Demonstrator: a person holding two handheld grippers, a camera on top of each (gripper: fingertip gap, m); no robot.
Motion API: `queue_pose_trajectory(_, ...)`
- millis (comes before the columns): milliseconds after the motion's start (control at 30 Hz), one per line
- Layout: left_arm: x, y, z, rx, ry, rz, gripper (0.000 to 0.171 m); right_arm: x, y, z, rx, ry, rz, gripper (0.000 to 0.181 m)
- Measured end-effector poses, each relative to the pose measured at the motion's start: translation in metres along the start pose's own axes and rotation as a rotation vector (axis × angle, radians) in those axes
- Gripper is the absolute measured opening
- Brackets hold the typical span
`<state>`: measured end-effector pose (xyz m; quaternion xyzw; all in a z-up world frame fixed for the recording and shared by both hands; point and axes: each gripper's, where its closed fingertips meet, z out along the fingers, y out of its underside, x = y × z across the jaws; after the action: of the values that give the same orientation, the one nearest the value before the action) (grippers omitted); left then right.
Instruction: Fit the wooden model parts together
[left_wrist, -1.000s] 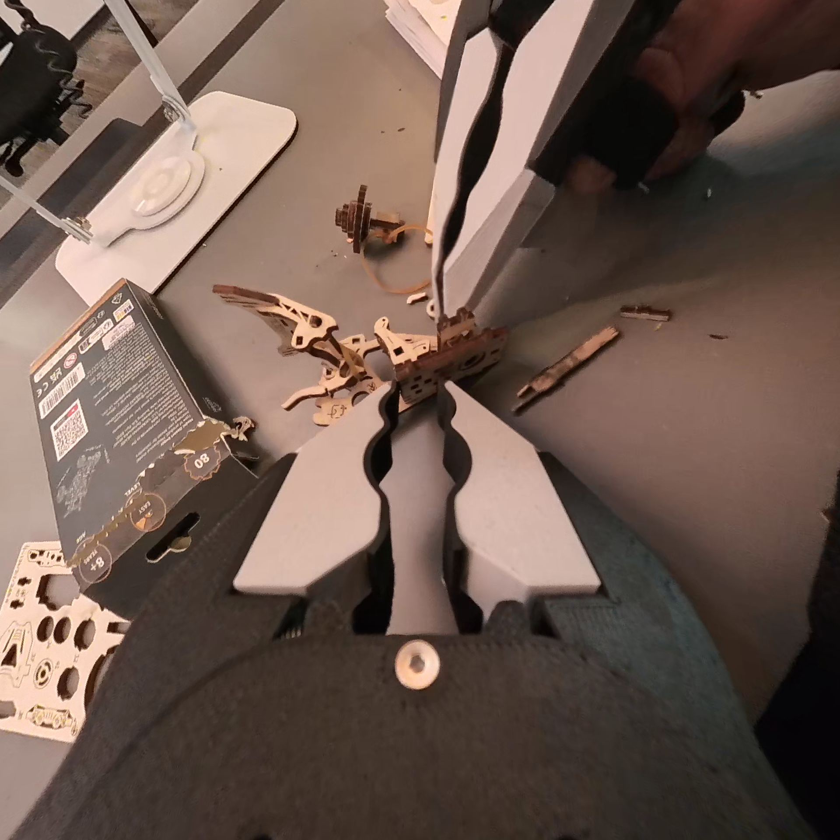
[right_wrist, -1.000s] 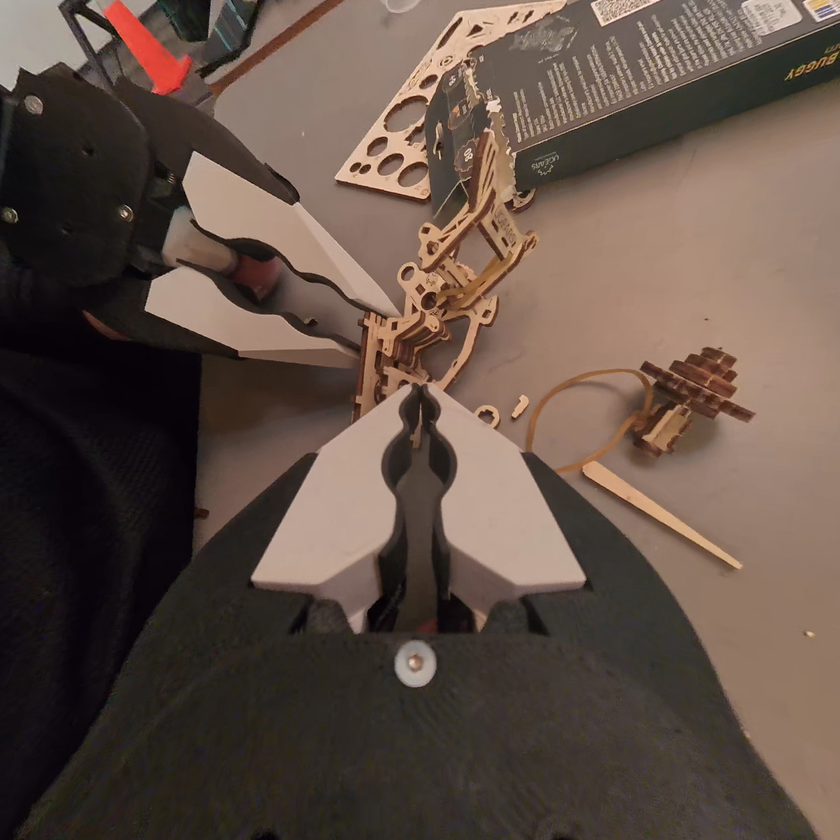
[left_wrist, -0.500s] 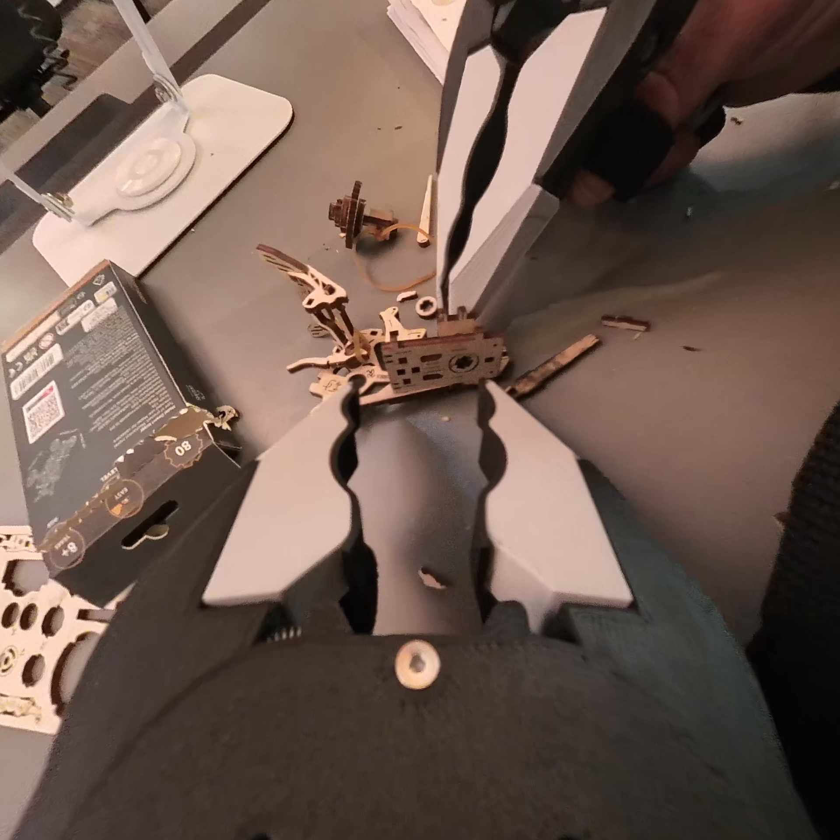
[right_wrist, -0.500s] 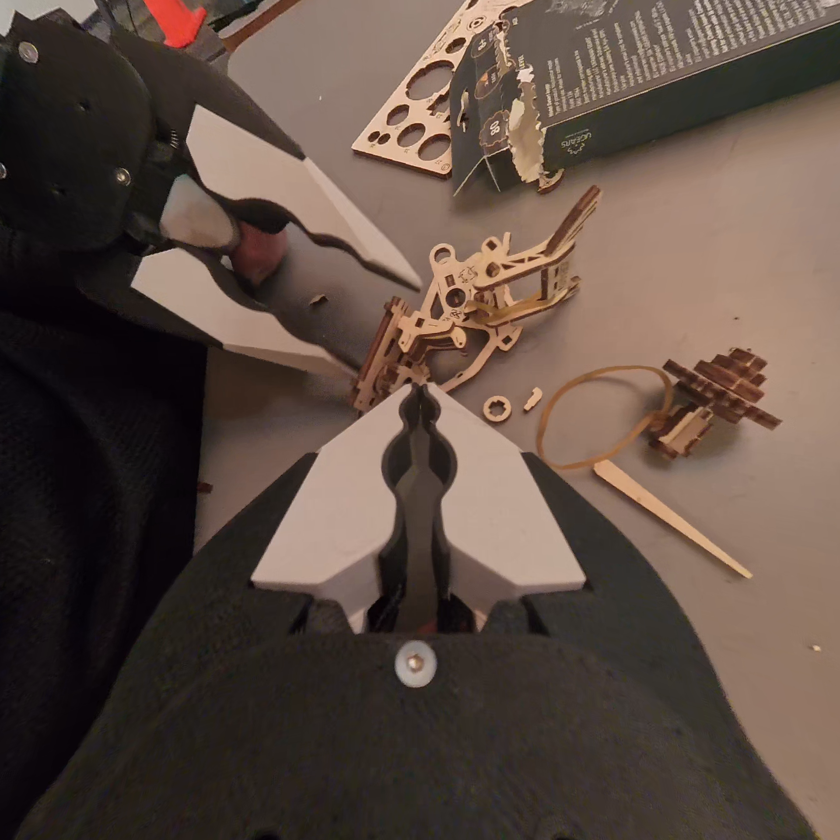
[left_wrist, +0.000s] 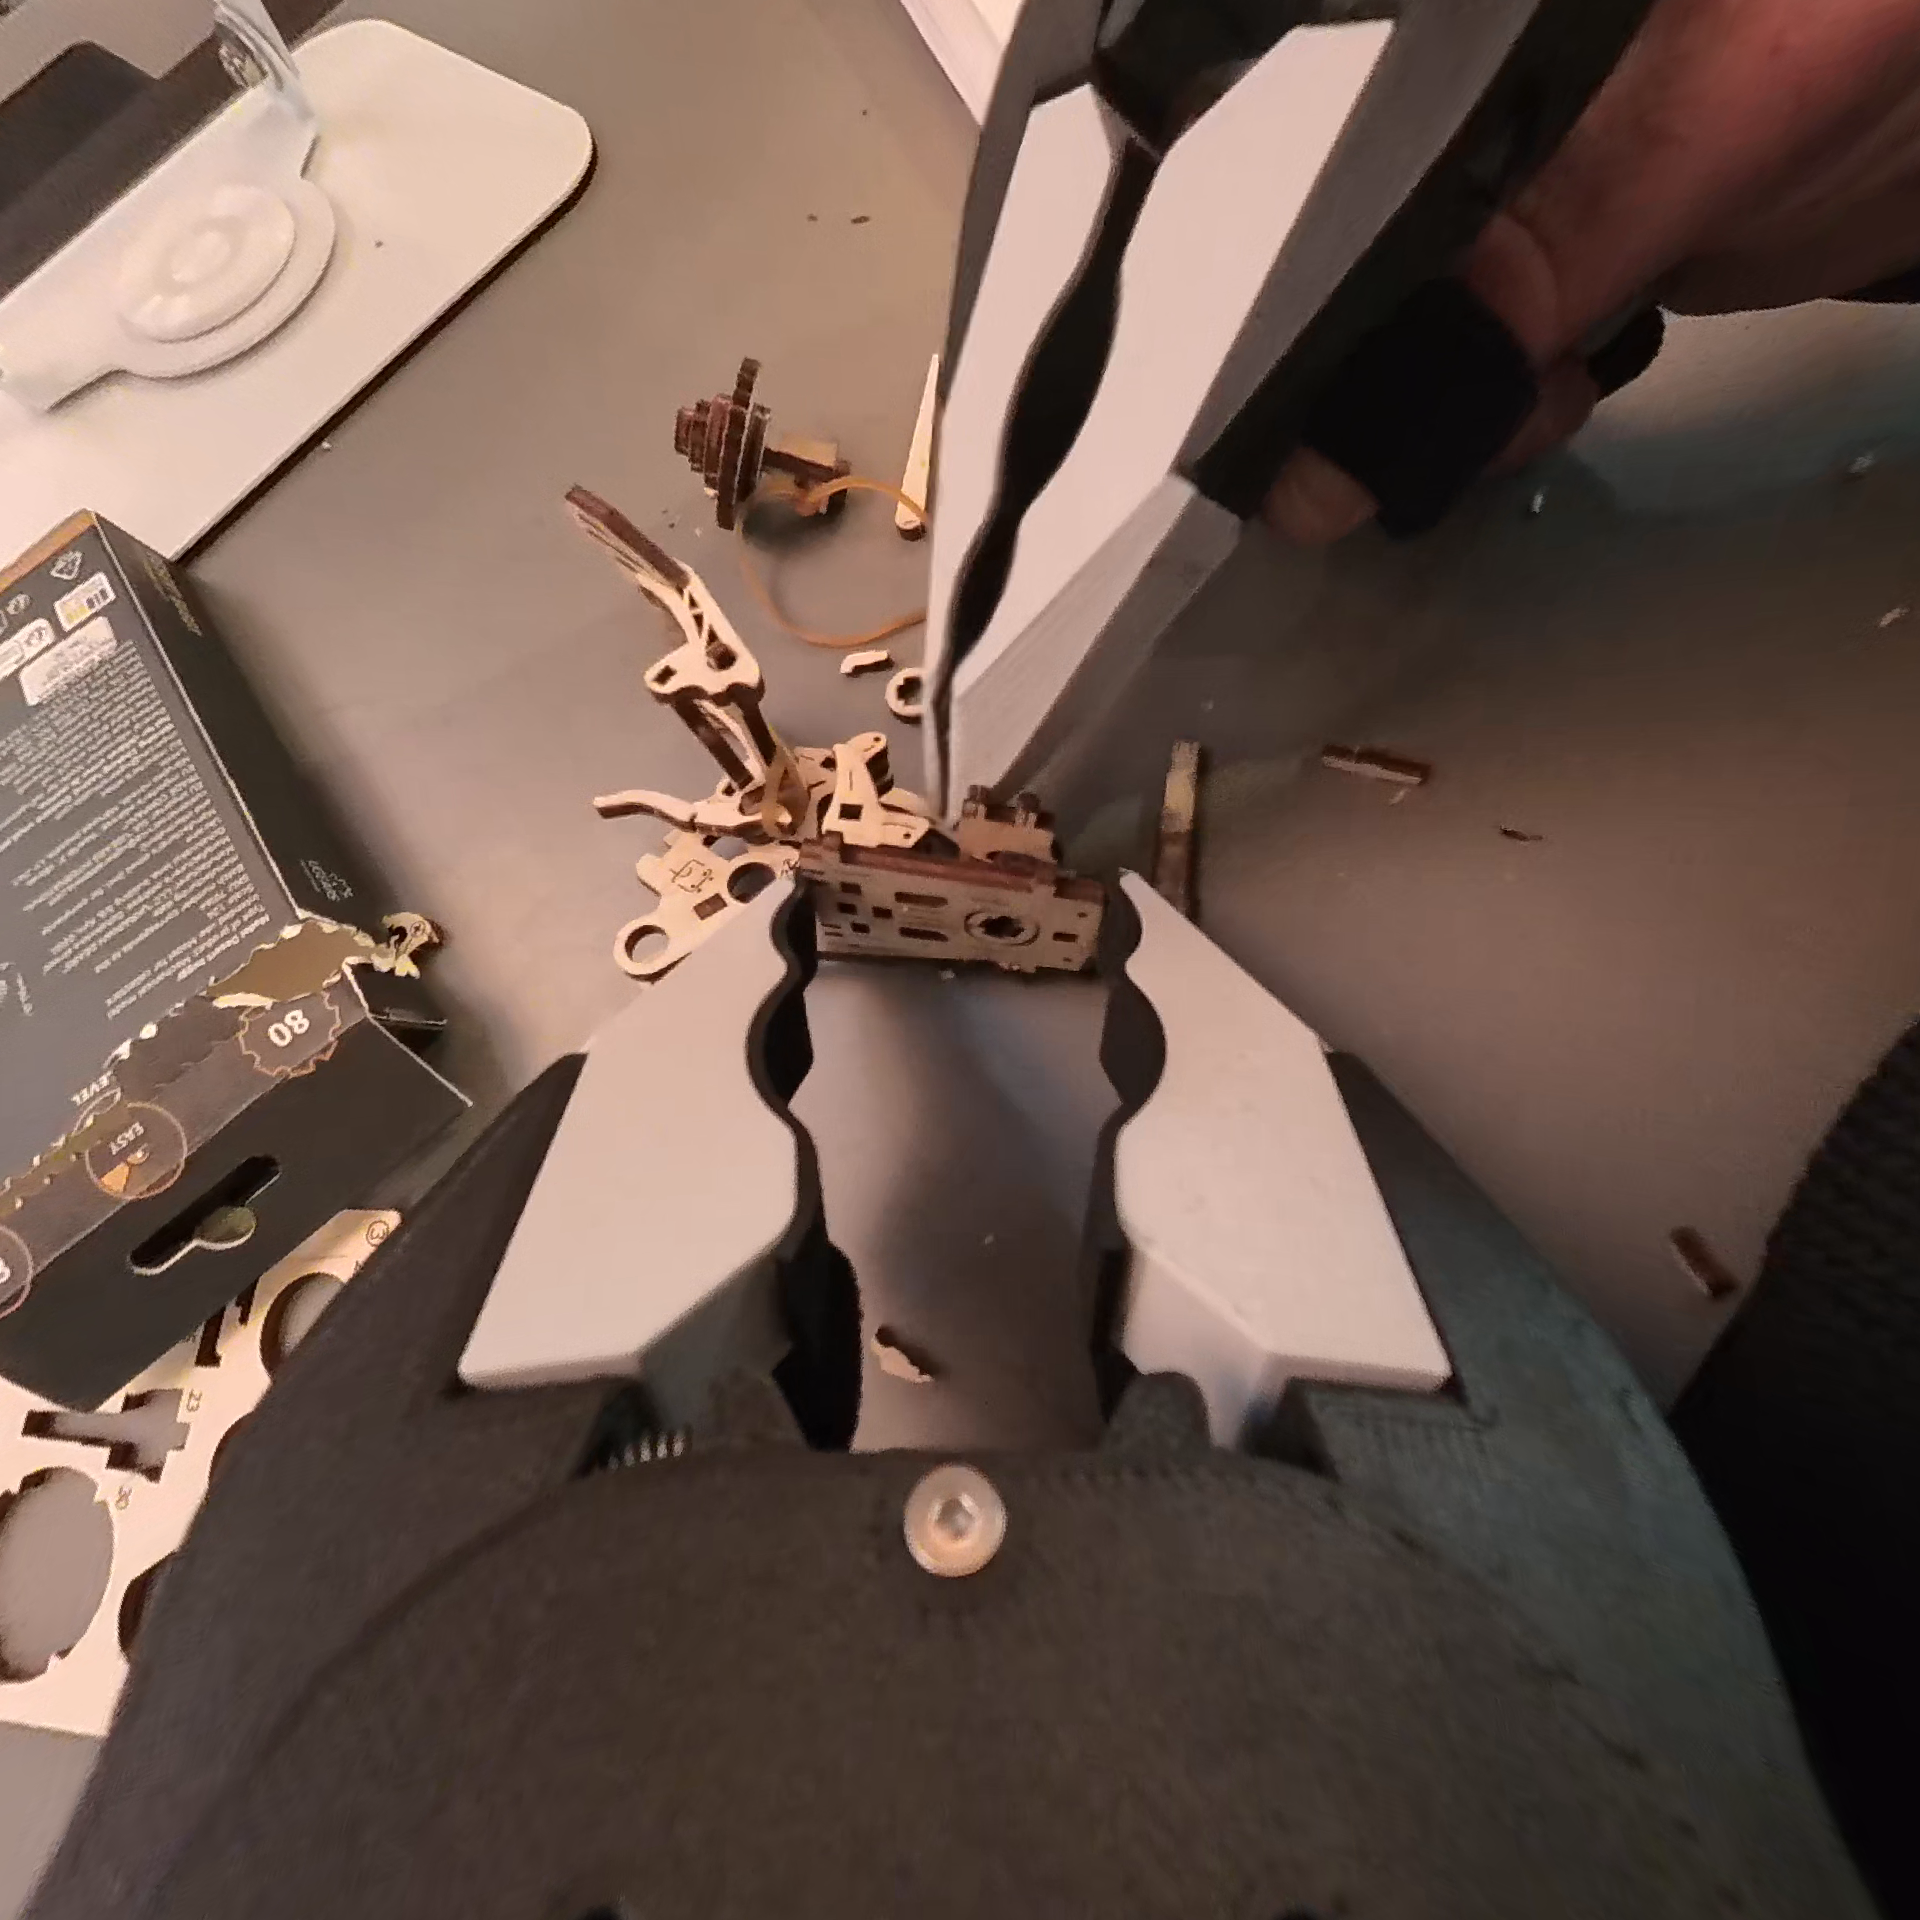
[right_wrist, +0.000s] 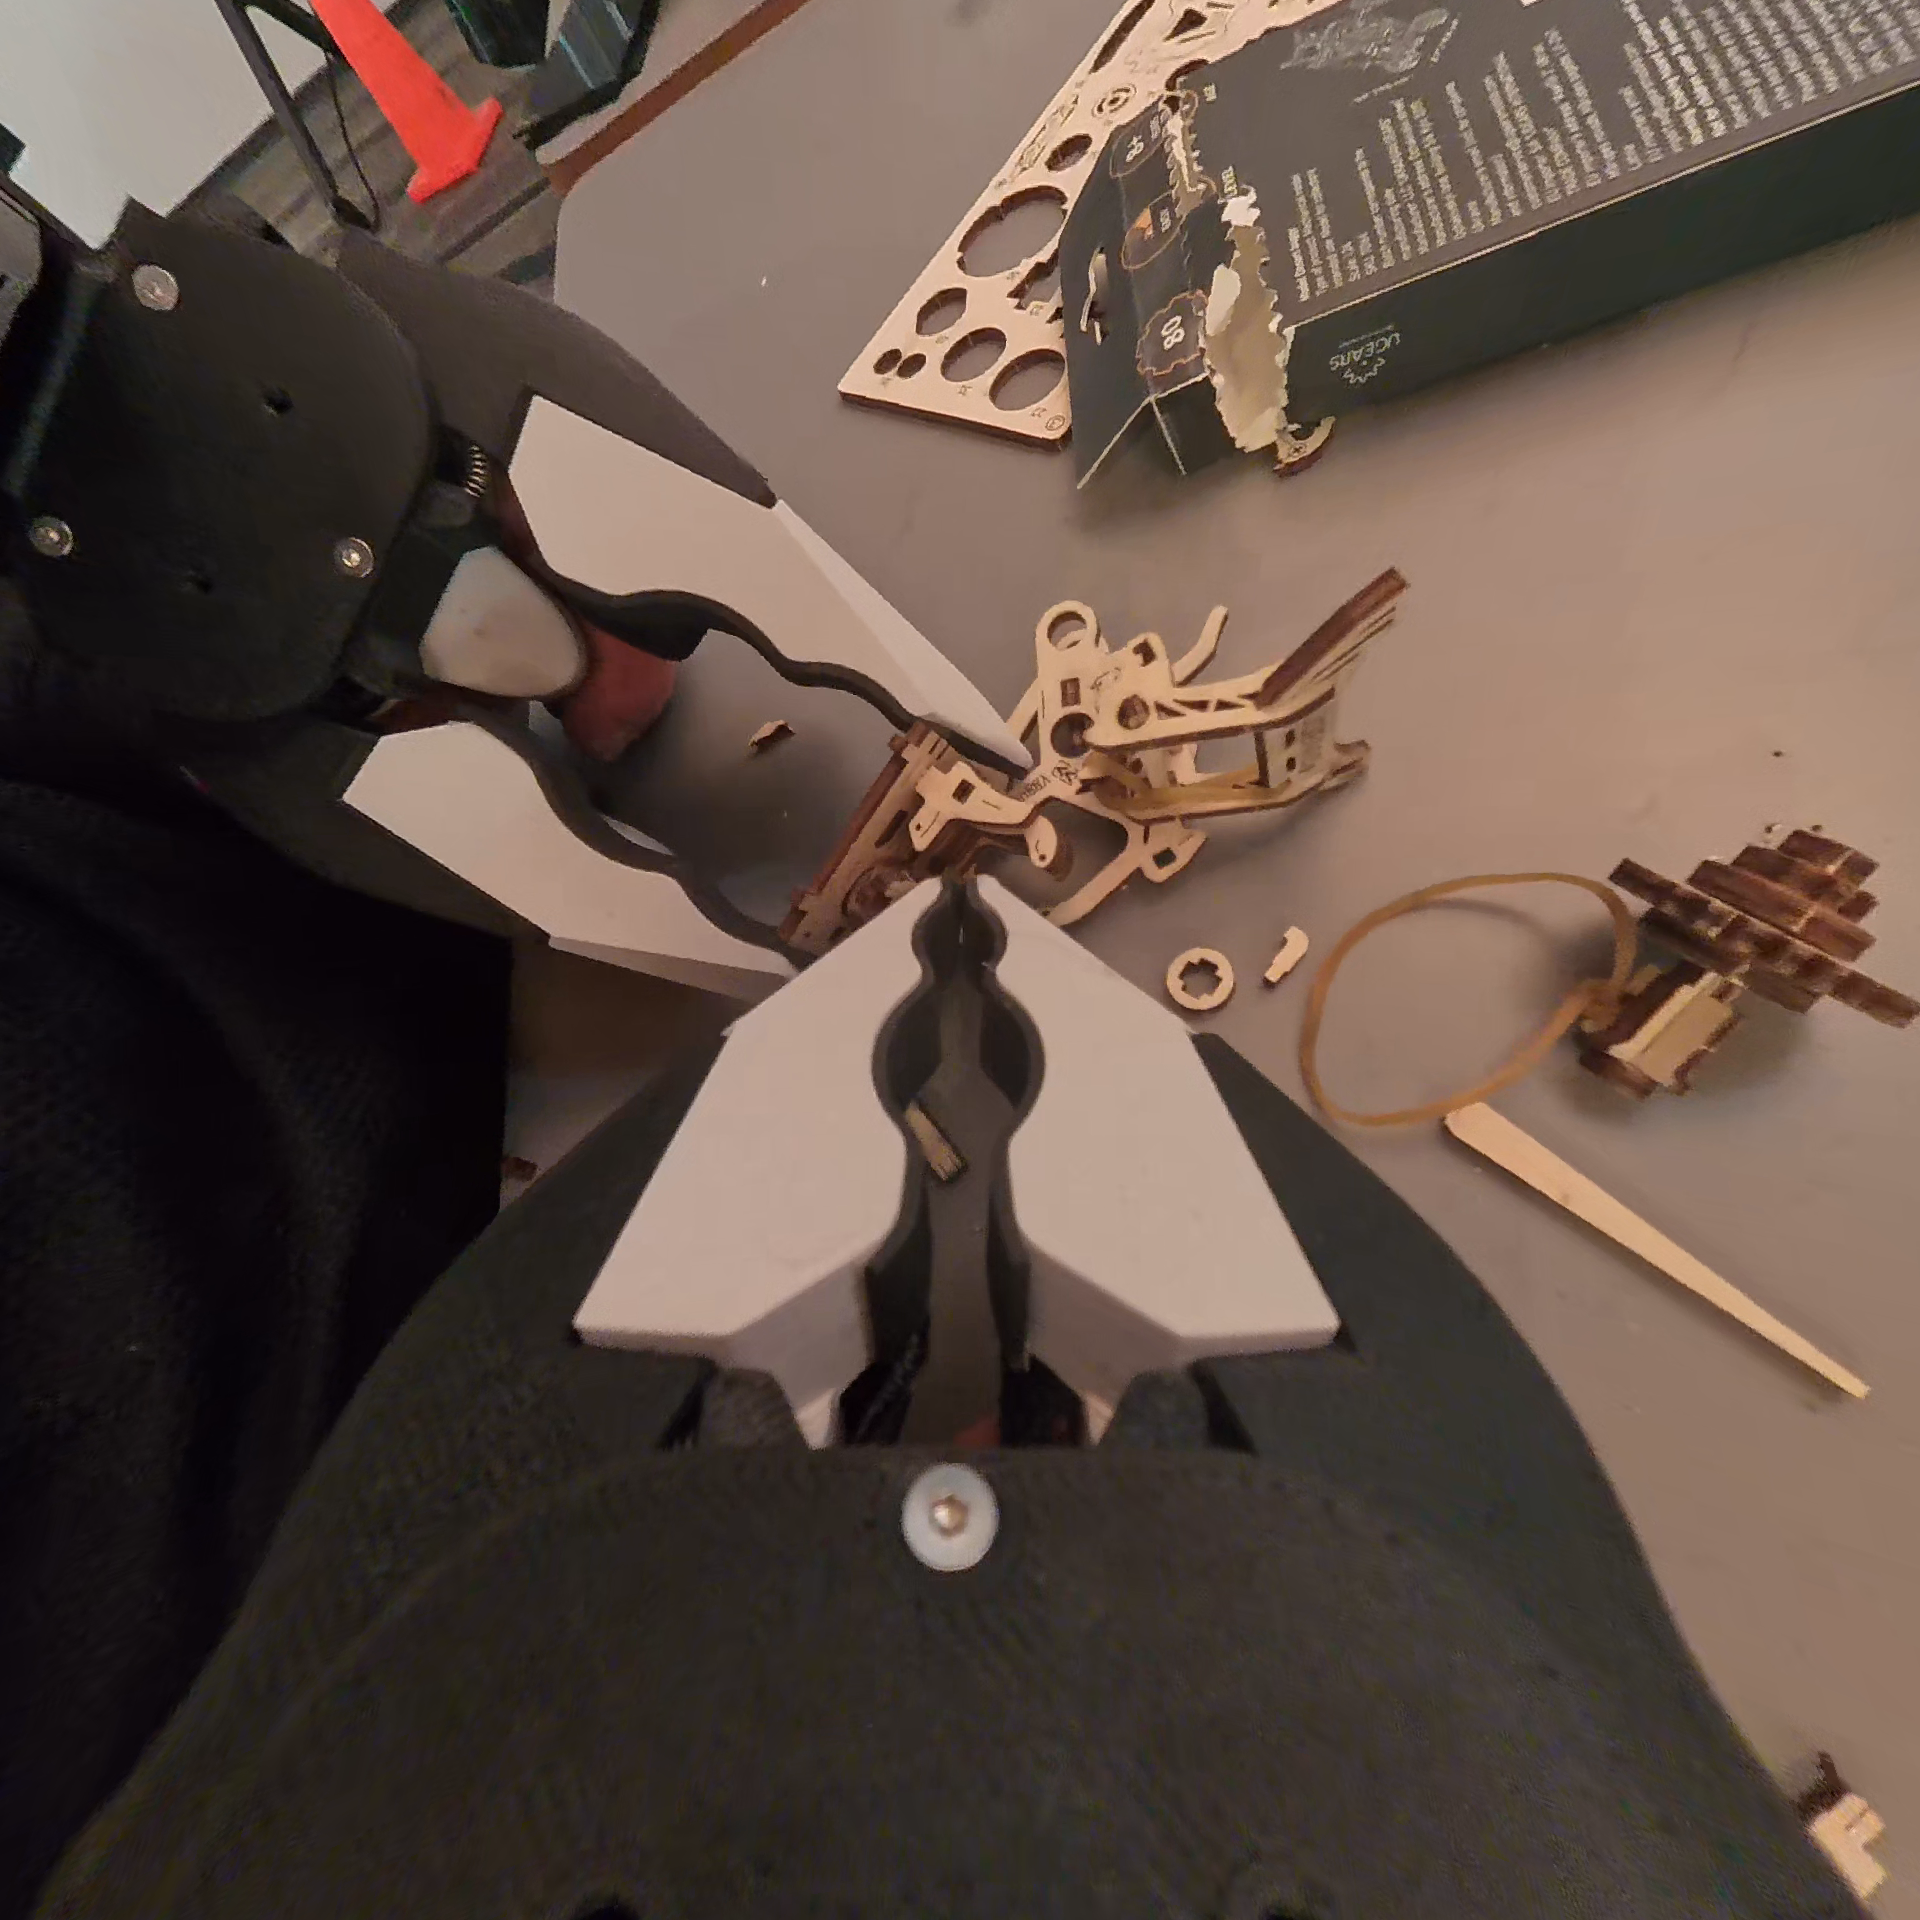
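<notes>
A matte grey worktop (right_wrist: 1558, 665) fills both views, with an orange cone (right_wrist: 410, 99) on the floor beyond its far edge and a white flat stand base (left_wrist: 281, 218) at one corner. The half-built laser-cut pale wooden model (left_wrist: 935, 894) lies near the middle of the worktop. The left gripper (left_wrist: 956, 914) has its jaws wide apart, one tip at each end of the model's perforated plate, close to or touching it. The right gripper (right_wrist: 961, 896) has its jaws together at the tips, pressed onto the top of the model; whether they pinch a small part there cannot be told, and a small brown wooden sliver (right_wrist: 935, 1143) shows in the gap farther back. Just beside the model lie a small wooden ring (right_wrist: 1200, 980), a tan rubber band (right_wrist: 1455, 997) looped to a dark stacked wooden gear piece (right_wrist: 1756, 956), and a pointed pale wooden stick (right_wrist: 1652, 1247). A torn black cardboard box (right_wrist: 1538, 208) rests on a punched-out wooden sheet (right_wrist: 977, 332), well apart; bare worktop lies open to the right
</notes>
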<state>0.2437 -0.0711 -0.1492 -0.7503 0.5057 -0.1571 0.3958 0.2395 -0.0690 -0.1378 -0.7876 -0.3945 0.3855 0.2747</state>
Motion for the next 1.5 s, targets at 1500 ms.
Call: queue_pose_trajectory(1500, -0.032, -0.06, -0.058, 0.538, 0.263, -0.396, 0.052, -0.045, -0.074, -0.034, 0.305, -0.13, -0.235, 0.018)
